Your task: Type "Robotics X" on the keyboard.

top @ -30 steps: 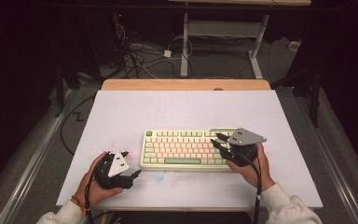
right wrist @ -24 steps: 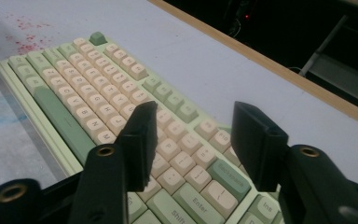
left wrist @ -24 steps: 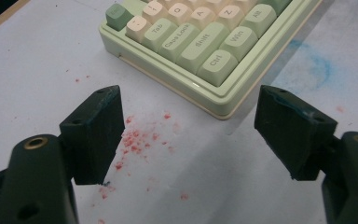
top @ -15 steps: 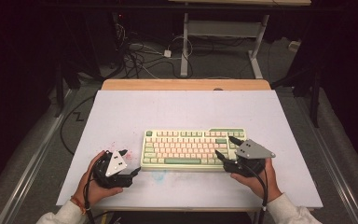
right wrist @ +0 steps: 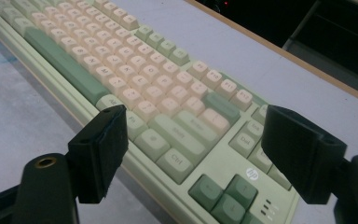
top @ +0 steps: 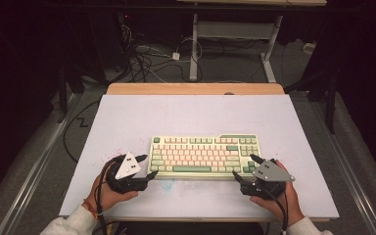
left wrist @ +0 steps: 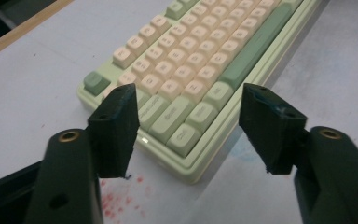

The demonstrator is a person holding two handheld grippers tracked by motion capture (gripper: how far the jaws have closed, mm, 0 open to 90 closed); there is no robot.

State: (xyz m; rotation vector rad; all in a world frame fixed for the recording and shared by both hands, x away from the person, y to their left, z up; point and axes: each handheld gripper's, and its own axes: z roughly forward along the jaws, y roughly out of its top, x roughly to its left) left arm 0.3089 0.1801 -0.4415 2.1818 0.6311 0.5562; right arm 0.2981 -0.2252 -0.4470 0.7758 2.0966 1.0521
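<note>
A pale green keyboard [top: 205, 155] with cream and green keys lies flat at the near middle of the white table [top: 191, 115]. My left gripper [top: 148, 165] sits at its front left corner, held by a hand. Its jaws have just been closing. In the left gripper view that corner of the keyboard [left wrist: 200, 51] lies between the jaws of the left gripper [left wrist: 189, 98], and the pads stand apart from it. My right gripper [top: 244, 166] is at the front right corner. Its jaws have just been opening, and in the right gripper view the right gripper [right wrist: 196, 116] straddles the keyboard [right wrist: 121, 60] without touching.
A wooden strip [top: 196, 88] runs along the table's far edge. Beyond it, cables [top: 147, 61] lie on the dark floor beside the white legs of another desk [top: 194, 49]. Faint red stains [left wrist: 121, 203] mark the table near the left gripper.
The right gripper has drawn back from over the keyboard's right end to its front right corner, jaws wider. The left gripper has edged toward the keyboard's left corner.
</note>
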